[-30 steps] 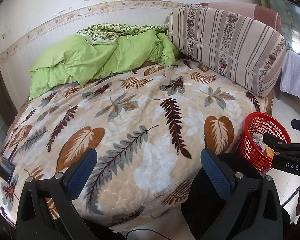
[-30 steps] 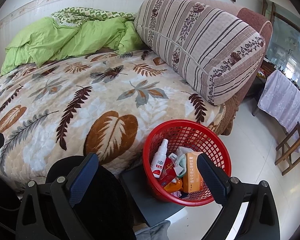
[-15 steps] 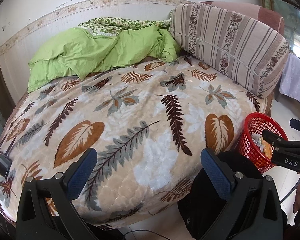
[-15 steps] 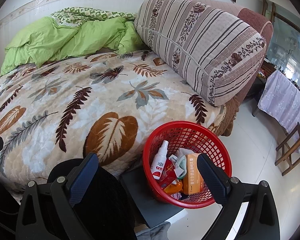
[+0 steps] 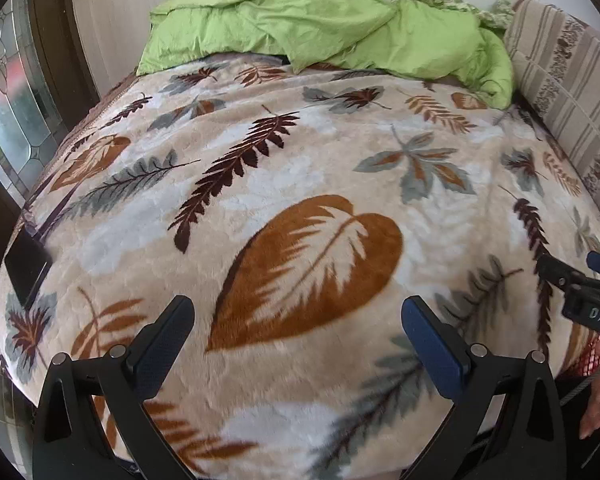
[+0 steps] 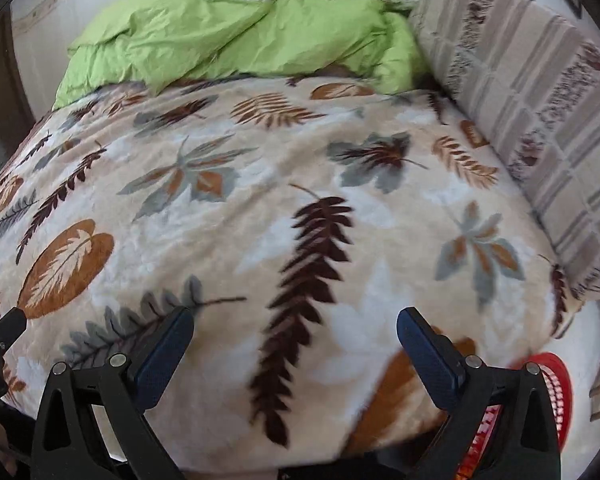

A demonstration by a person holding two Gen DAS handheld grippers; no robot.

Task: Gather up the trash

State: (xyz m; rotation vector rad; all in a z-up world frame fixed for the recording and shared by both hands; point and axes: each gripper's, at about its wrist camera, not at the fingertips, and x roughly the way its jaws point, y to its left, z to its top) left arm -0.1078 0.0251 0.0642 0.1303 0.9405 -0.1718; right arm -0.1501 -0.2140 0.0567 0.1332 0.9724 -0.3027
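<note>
Jaws on your left hand-held gripper (image 5: pixel 298 330) stand spread wide, nothing between them; same on the right hand-held gripper (image 6: pixel 294 340), released and empty. Both hover over the near edge of the bed (image 5: pixel 340 152), above the leaf-print blanket (image 6: pixel 260 220). No loose trash shows on the blanket in either view. Only candidate: a dark flat object (image 5: pixel 27 270) at the bed's left edge, near its front corner; can't tell what it is, could be a phone, so don't assume trash. Red basket (image 6: pixel 556 384) sits just off the bed's right front corner, blurred, contents not visible. Green quilt (image 5: pixel 320 20) is bunched along the far edge, striped bolster (image 6: pixel 540 120) along the right edge. Judgement: bedroom trash would likely be light and crushable, so pinch gently at the middle or a firm edge. If you lift the basket, take its rim; the mesh looks thin and flexible.
</note>
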